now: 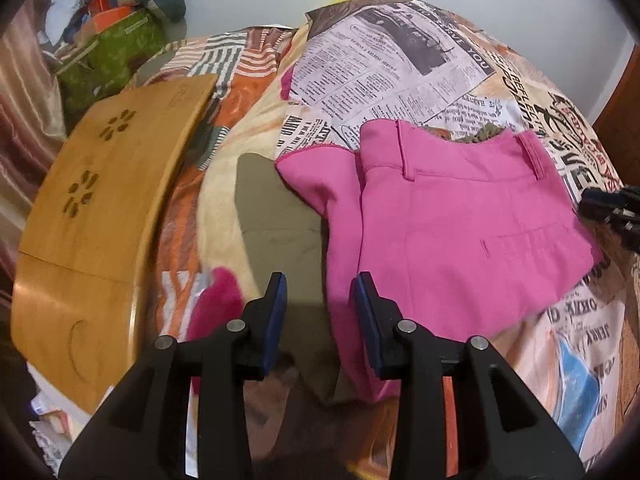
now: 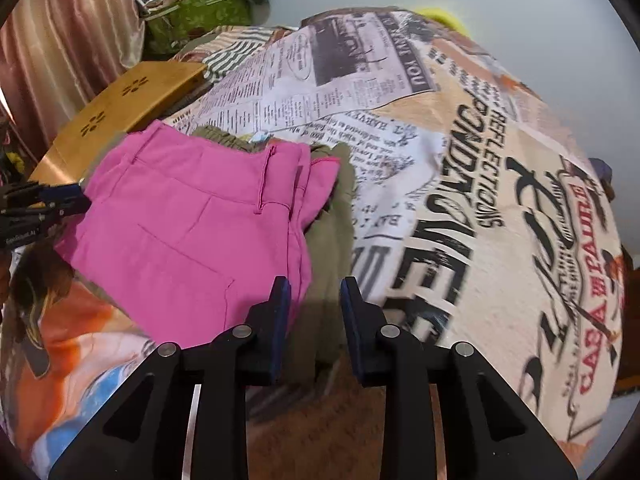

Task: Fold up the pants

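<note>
Pink pants [image 1: 460, 220] lie folded on the bed, waistband and belt loops at the far side. They rest partly over an olive garment [image 1: 276, 208]. My left gripper [image 1: 320, 284] hovers open over the pants' left edge, with nothing pinched between its blue pads. In the right wrist view the pink pants [image 2: 192, 232] spread to the left and the olive garment [image 2: 332, 240] shows at their right edge. My right gripper [image 2: 316, 286] is open above that edge, holding nothing. Each gripper shows in the other's view: right gripper [image 1: 612, 208], left gripper [image 2: 48, 200].
A newspaper-print bedsheet [image 1: 400, 68] covers the bed. A wooden lap tray [image 1: 100, 200] with flower cut-outs lies at the left. A fuchsia fluffy item [image 1: 216, 304] sits near the tray. A green box [image 1: 116, 48] of clutter and a curtain stand at the far left.
</note>
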The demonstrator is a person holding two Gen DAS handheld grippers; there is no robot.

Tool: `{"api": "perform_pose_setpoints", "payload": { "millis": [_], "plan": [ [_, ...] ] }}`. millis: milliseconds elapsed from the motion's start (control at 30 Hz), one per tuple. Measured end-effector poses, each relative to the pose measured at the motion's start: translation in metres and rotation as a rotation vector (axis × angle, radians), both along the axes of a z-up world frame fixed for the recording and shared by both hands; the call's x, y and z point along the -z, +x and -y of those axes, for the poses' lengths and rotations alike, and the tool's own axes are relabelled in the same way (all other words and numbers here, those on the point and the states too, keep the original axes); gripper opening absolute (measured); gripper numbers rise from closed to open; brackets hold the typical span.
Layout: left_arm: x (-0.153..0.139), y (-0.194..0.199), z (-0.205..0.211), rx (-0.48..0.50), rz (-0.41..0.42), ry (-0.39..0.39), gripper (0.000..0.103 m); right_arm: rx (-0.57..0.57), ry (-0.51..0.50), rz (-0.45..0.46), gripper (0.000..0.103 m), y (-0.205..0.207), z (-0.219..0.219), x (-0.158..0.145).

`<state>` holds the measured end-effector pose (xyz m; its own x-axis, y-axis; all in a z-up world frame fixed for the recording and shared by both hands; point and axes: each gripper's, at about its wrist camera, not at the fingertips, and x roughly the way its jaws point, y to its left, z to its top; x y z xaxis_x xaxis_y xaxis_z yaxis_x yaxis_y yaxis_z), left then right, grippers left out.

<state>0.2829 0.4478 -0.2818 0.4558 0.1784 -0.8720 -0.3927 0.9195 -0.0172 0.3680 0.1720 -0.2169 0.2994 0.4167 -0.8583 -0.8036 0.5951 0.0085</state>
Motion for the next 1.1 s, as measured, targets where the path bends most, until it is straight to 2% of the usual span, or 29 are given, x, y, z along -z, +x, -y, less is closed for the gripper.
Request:
{"api": "perform_pose_setpoints", "payload": {
  "millis": [100, 267, 400, 500, 667, 867, 1000, 1100],
  "plan": [
    [-0.025, -0.011, 0.013, 0.014, 0.034, 0.026, 0.036, 0.005, 0.074, 0.015, 0.024, -0.01, 0.011, -0.03],
    [-0.098, -0.04, 0.047, 0.035, 0.156, 0.062, 0.036, -0.004, 0.193, 0.078, 0.024, -0.036, 0.03, -0.086],
    [-0.169, -0.074, 0.083, 0.055, 0.281, 0.102, 0.036, -0.027, 0.314, 0.152, 0.024, -0.075, 0.054, -0.142],
    [-0.214, -0.099, 0.113, 0.063, 0.362, 0.154, 0.036, -0.044, 0.381, 0.204, 0.024, -0.103, 0.07, -0.172],
    [-0.274, -0.155, 0.164, 0.057, 0.493, 0.238, 0.036, -0.075, 0.518, 0.302, 0.024, -0.16, 0.105, -0.219],
    [-0.311, -0.223, 0.216, 0.06, 0.634, 0.282, 0.037, -0.099, 0.687, 0.385, 0.024, -0.226, 0.151, -0.256],
    [-0.324, -0.26, 0.241, 0.046, 0.71, 0.303, 0.038, -0.122, 0.752, 0.4, 0.024, -0.256, 0.166, -0.257],
    [-0.329, -0.284, 0.258, 0.03, 0.761, 0.317, 0.044, -0.122, 0.774, 0.423, 0.024, -0.275, 0.173, -0.253]
  ]
}}
